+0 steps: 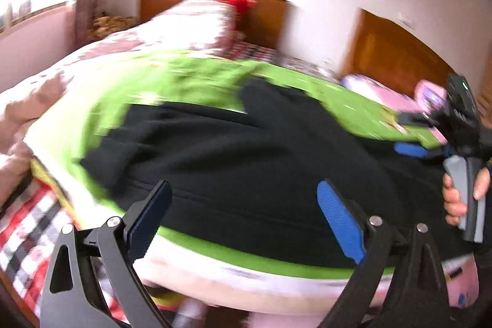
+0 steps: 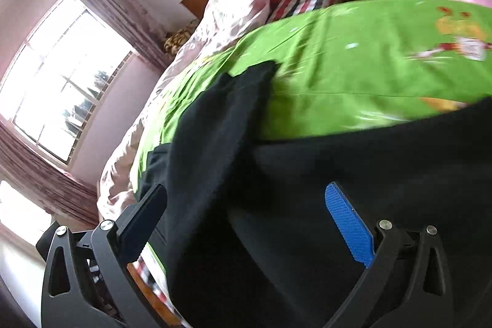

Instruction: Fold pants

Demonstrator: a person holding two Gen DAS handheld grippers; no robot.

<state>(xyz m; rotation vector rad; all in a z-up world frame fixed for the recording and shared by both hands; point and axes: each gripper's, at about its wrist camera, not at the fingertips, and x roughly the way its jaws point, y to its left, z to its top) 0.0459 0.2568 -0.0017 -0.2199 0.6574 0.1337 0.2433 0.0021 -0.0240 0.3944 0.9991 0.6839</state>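
Black pants [image 1: 246,149] lie spread on a green sheet [image 1: 184,82] on a bed. In the left wrist view my left gripper [image 1: 246,199] is open, its blue pads [image 1: 341,220] wide apart just above the pants' near edge. My right gripper [image 1: 409,134] shows at the far right of that view, held in a hand, open over the pants' right end. In the right wrist view the right gripper [image 2: 246,205] is open above the pants [image 2: 307,189], with one leg [image 2: 221,119] running away across the green sheet [image 2: 353,66]. Both views are blurred.
A pale quilt [image 1: 190,20] and red pillow lie at the bed's head by a wooden headboard [image 1: 267,17]. A pink item [image 1: 384,97] sits far right. A checkered sheet [image 1: 27,229] hangs at the bed's left edge. A window [image 2: 61,82] is left.
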